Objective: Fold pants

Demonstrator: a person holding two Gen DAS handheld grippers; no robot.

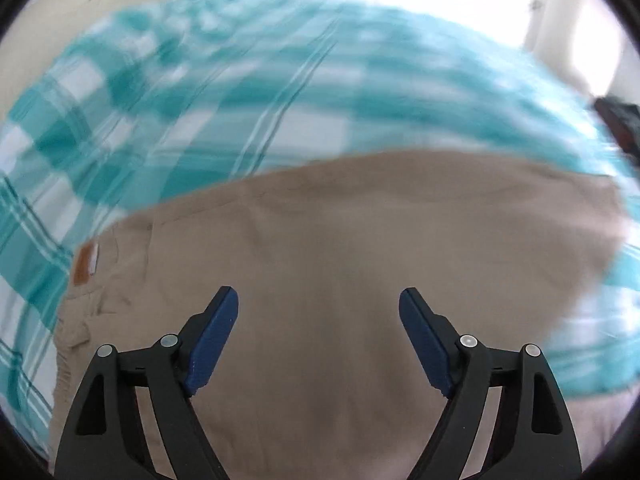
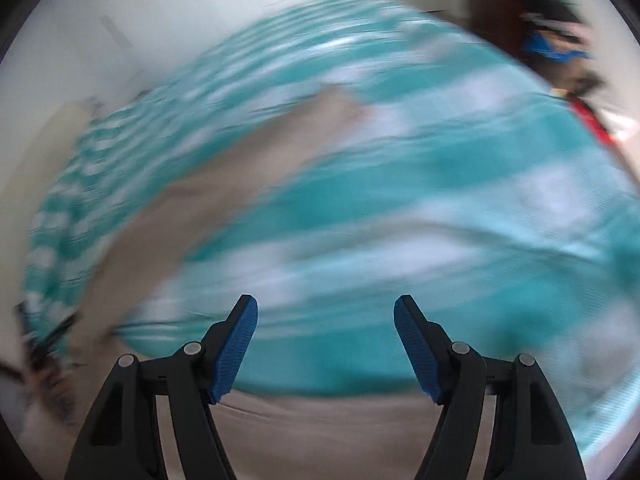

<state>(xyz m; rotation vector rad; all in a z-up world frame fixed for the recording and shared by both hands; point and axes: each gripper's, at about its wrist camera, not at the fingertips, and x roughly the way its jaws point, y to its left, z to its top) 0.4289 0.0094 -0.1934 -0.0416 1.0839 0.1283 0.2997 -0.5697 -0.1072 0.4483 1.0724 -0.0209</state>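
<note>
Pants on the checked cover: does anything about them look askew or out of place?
Yes. In the right wrist view one leg of the beige pants runs slantwise across the teal checked cover, not straight. Blur hides finer detail. Nothing looks damaged or spilled.

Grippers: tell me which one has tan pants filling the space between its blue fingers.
The left gripper: only pants between its fingers; the right gripper frames mostly teal checked bedspread.
</note>
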